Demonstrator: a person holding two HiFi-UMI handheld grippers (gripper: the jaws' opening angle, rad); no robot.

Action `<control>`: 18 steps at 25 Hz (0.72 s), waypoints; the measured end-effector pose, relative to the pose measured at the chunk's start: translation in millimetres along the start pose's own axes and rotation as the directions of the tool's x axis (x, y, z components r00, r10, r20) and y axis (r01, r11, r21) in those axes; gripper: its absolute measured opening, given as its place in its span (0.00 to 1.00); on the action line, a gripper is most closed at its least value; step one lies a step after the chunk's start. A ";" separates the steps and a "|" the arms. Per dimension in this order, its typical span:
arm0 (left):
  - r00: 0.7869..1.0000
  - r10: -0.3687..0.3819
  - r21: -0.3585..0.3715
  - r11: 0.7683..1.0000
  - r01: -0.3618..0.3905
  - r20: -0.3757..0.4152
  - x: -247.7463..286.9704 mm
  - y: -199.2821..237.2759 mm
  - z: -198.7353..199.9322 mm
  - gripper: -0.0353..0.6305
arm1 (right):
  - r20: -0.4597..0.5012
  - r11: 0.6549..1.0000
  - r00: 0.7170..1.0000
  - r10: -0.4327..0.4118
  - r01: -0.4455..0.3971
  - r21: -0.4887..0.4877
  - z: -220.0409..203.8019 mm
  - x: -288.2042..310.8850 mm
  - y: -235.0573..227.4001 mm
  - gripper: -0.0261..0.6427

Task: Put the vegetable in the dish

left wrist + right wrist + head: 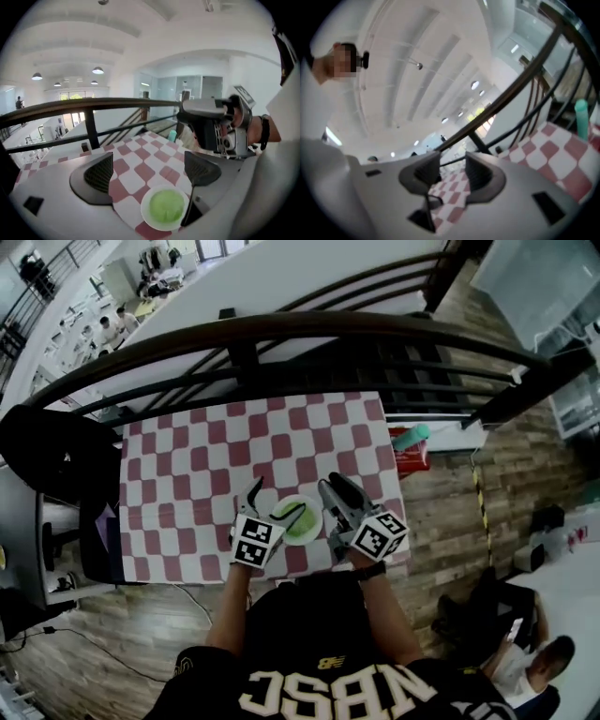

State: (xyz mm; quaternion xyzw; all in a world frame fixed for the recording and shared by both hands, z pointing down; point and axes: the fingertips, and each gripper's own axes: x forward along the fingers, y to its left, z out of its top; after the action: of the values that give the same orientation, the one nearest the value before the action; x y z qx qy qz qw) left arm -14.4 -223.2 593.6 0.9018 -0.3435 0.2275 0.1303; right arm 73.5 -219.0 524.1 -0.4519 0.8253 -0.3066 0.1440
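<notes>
A round green vegetable (299,523) lies in a small white dish (313,512) near the front edge of the checked table. My left gripper (277,498) stands open over the dish, one finger on each side. In the left gripper view the vegetable (166,207) fills the dish (149,216) just below the open left gripper (150,171), untouched by the pads. My right gripper (335,484) hovers right of the dish, tilted up. In its own view the right gripper (452,171) is open with nothing between the jaws.
The red-and-white checked cloth (206,465) covers the table. A dark curved railing (281,334) runs behind it. A teal bottle (411,437) and a red item (410,461) sit at the table's right edge. A black chair (47,456) stands to the left.
</notes>
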 end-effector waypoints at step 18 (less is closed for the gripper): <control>0.840 0.189 -0.071 0.982 -0.178 0.509 -118.7 19.7 165.3 0.14 | 0.180 0.822 0.972 -0.149 0.223 -0.524 88.8 5.4 107.8 0.08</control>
State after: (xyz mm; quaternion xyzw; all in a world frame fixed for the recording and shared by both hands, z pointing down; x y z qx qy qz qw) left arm -53.1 -235.7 393.3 0.8913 -0.4527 -0.0135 0.0211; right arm 45.4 -213.4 387.4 -0.5717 0.8186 -0.0434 0.0338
